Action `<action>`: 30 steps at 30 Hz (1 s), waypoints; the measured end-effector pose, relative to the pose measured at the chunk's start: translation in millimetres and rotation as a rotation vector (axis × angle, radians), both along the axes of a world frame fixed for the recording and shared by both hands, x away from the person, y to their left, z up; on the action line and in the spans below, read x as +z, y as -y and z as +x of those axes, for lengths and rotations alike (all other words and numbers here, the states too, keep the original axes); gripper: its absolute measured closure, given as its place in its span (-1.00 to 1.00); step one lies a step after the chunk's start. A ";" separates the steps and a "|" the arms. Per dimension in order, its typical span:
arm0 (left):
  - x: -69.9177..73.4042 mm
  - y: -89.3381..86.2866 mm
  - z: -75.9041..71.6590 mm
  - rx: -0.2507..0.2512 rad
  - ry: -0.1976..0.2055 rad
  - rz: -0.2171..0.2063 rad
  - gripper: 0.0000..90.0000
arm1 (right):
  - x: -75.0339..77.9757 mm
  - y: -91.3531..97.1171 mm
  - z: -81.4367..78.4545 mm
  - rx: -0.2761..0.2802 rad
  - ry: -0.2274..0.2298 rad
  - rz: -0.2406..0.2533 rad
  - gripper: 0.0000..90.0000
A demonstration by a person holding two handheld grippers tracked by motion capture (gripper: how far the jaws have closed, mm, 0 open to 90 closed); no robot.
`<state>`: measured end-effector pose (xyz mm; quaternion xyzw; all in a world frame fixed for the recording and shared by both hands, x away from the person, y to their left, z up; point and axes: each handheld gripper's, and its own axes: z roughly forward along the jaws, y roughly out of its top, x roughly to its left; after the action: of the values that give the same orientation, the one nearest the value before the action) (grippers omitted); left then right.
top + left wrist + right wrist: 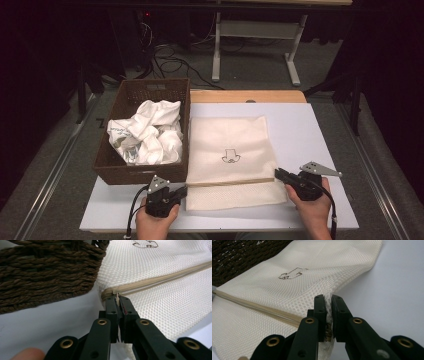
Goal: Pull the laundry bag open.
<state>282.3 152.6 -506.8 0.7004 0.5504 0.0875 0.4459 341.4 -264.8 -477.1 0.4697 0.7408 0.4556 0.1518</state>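
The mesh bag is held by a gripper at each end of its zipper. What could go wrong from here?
1. The left gripper pinches only a small tab at the end of the zipper; it may slip out when pulled.
2. The right gripper bunches an edge of the mesh bag, so a hard pull could stretch it.
3. The basket sits close to the left gripper and could get bumped.

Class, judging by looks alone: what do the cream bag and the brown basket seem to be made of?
Cream bag: probably synthetic mesh fabric, matte; tiny regular holes show in both gripper views. Brown basket: likely woven twisted cord or paper rope, dull; thick plaited strands show.
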 end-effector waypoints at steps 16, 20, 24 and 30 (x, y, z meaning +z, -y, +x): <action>0.5 -5.7 0.0 -0.002 -0.001 -0.011 0.92 | -2.6 -1.0 1.5 -0.025 -0.016 -0.023 0.87; 0.5 -6.1 -0.5 0.000 -0.001 0.000 0.92 | -4.3 -1.2 2.8 -0.029 -0.024 -0.034 0.88; 0.4 -7.8 -0.4 -0.008 -0.004 0.004 0.92 | -5.8 -1.0 3.5 -0.033 -0.034 -0.037 0.88; 0.0 -7.9 -0.6 -0.018 -0.010 0.008 0.92 | -9.6 -0.9 4.5 -0.031 -0.053 -0.056 0.89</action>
<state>281.8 160.5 -506.8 0.7075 0.5461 0.0822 0.4410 345.9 -263.8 -486.8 0.4886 0.7498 0.4196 0.1519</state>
